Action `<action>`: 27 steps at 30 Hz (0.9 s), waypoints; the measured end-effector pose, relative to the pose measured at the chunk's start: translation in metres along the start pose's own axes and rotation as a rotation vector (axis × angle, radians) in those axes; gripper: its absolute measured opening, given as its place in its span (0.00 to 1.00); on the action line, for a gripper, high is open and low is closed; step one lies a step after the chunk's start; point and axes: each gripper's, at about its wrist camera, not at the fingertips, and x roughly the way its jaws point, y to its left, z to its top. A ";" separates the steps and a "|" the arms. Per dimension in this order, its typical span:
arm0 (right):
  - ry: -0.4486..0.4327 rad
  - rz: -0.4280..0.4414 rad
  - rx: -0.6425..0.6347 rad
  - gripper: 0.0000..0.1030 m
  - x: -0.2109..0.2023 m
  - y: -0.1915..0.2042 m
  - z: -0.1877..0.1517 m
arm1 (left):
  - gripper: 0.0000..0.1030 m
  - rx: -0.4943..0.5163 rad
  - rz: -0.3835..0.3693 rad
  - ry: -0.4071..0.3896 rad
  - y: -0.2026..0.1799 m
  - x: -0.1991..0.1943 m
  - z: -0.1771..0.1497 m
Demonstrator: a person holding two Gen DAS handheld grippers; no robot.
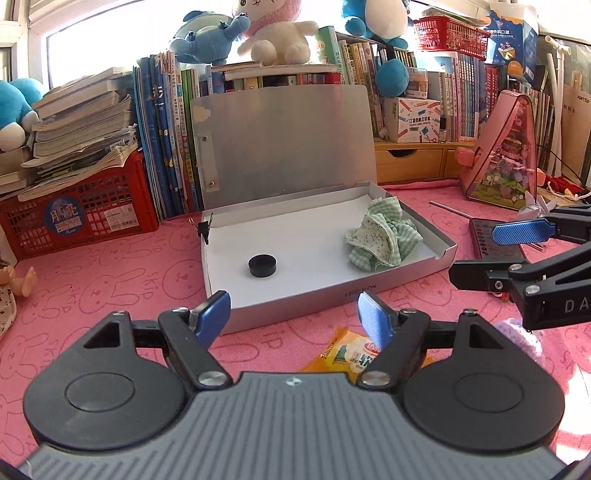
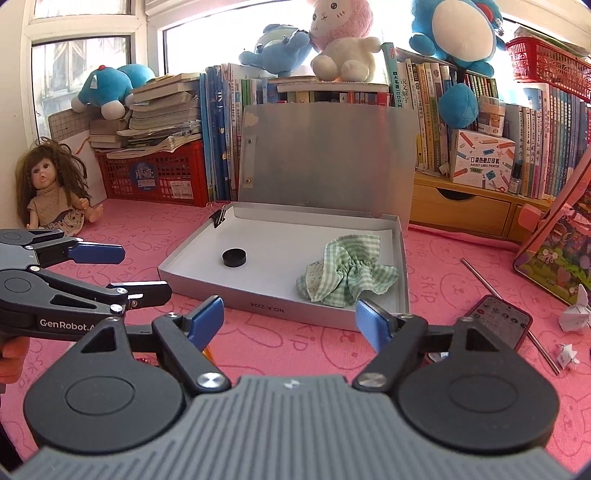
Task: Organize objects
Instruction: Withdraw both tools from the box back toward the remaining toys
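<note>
Left gripper (image 1: pixel 293 317): jaws stand wide apart, nothing between them, poised above the pink tablecloth (image 1: pixel 110 273) just short of the box's front wall. Directly beneath, at 6 o'clock from the box, lies a yellow snack packet (image 1: pixel 334 354), partly hidden by the fingers.

Right gripper (image 2: pixel 290 319): jaws likewise spread wide and empty, just before the front wall of the box. In the left wrist view it enters from 3 o'clock; there too its fingers are parted with nothing held.

Silver box (image 1: pixel 295 306): open, lid (image 1: pixel 284 144) upright against the books behind. Inside, on the white floor, a black round cap (image 1: pixel 263 266) sits at about 8 o'clock, and a crumpled green checked cloth (image 1: pixel 382 232) at 3 o'clock, well apart from the cap. A black binder clip (image 1: pixel 205 229) grips the box's rim at the 10 o'clock corner.

At 3 o'clock of the box, on the cloth: a dark phone (image 2: pixel 500 321), a thin metal rod (image 2: pixel 506 314) lying under or beside it, and white folded paper pieces (image 2: pixel 574 314).

Farther out: a doll (image 2: pixel 55 192) at 9 o'clock, a red crate (image 1: pixel 74 218) bearing stacked booklets, a row of upright books (image 1: pixel 166 140) with plush toys (image 1: pixel 273 33) on top.
</note>
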 end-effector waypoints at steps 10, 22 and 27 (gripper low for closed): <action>-0.005 -0.012 -0.004 0.87 -0.023 -0.002 -0.028 | 0.78 -0.015 -0.023 -0.029 -0.009 -0.035 -0.025; 0.027 -0.080 0.048 0.87 -0.024 -0.015 -0.064 | 0.79 -0.048 0.011 -0.028 -0.011 -0.052 -0.068; 0.044 -0.122 0.064 0.87 -0.023 -0.022 -0.075 | 0.79 -0.066 0.043 -0.008 -0.005 -0.049 -0.083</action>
